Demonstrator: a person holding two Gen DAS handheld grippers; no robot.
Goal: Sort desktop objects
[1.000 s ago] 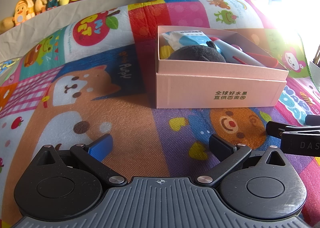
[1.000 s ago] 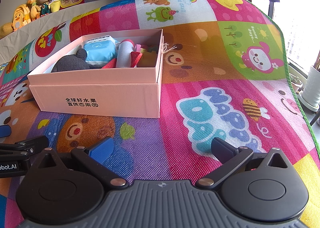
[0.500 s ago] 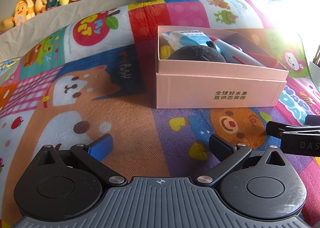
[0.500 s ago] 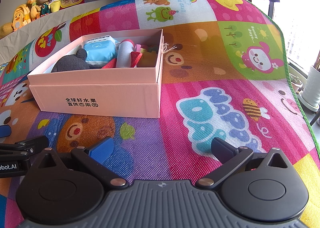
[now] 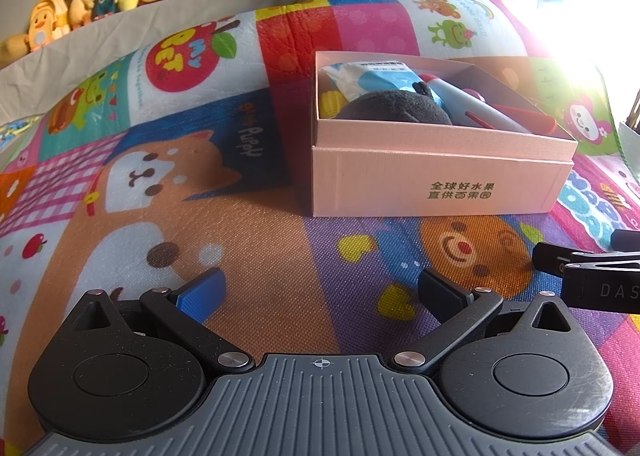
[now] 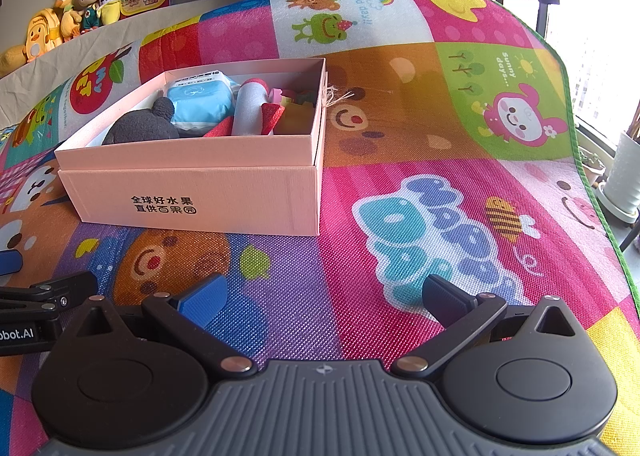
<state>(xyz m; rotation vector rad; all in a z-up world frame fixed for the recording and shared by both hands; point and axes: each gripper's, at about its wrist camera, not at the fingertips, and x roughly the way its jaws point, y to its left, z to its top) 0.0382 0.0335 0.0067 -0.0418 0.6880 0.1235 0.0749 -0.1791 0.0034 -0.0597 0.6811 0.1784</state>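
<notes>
Colourful play mat (image 6: 420, 192) shows no loose items; the pink box (image 5: 432, 180), centre-right in frame, holds the sorted objects, so keep left hand-held gripper (image 5: 320, 294) and right hand-held gripper (image 6: 324, 294) spread open, empty, low.

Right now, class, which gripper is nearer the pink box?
Hard to call. The left gripper and right gripper both sit open on the mat, side by side, short of the pink box, about equally far.
</notes>
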